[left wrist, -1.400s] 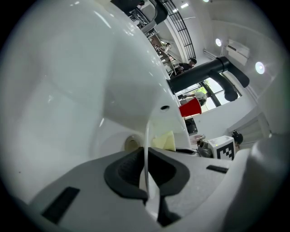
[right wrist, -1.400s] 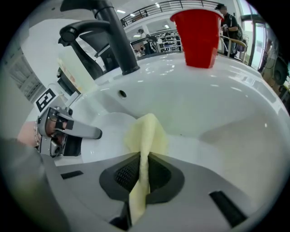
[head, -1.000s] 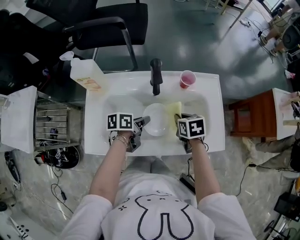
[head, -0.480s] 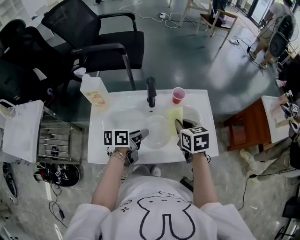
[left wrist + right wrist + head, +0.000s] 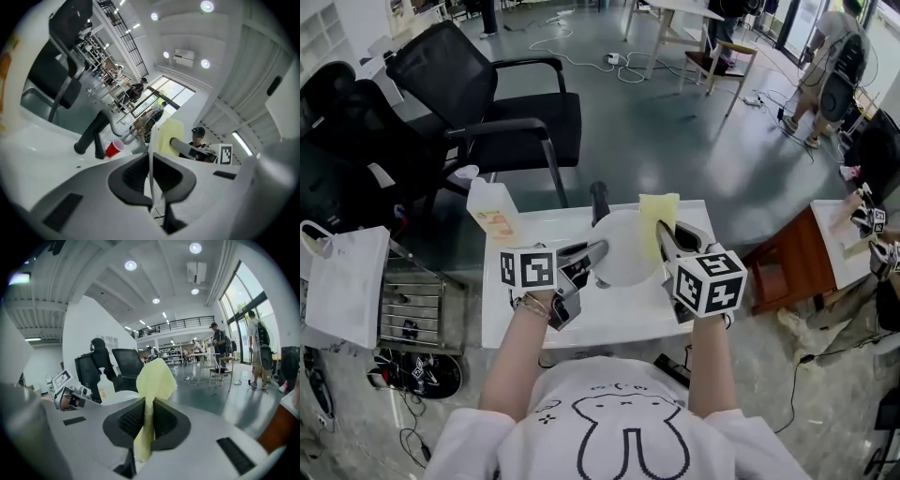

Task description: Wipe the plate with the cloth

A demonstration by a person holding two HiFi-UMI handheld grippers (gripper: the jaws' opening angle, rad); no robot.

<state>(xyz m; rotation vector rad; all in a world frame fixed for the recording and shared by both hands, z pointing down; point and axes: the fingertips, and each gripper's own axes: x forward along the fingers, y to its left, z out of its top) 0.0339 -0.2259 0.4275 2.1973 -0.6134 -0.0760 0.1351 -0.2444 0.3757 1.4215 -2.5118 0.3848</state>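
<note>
The left tongs (image 5: 589, 251) (image 5: 151, 178) are pressed together on the rim of the plate (image 5: 628, 248) (image 5: 150, 152), pinching it at the plate's 9 o'clock in the head view. The plate is held clear of the white worktop (image 5: 511, 323). It shows edge-on between the pads in the left gripper view.

The right tongs (image 5: 666, 240) (image 5: 147, 420) pinch the yellow cloth (image 5: 658, 212) (image 5: 154, 376), which stands up past their tips at the plate's 1 o'clock. It lies just beside the rim; whether it touches is unclear.

The tap (image 5: 599, 201) rises at the plate's 11 o'clock. A bottle (image 5: 492, 214) stands on the worktop at 10 o'clock, and a black chair (image 5: 502, 98) lies farther off that way. The left gripper view shows a red cup (image 5: 113, 148) by the tap.
</note>
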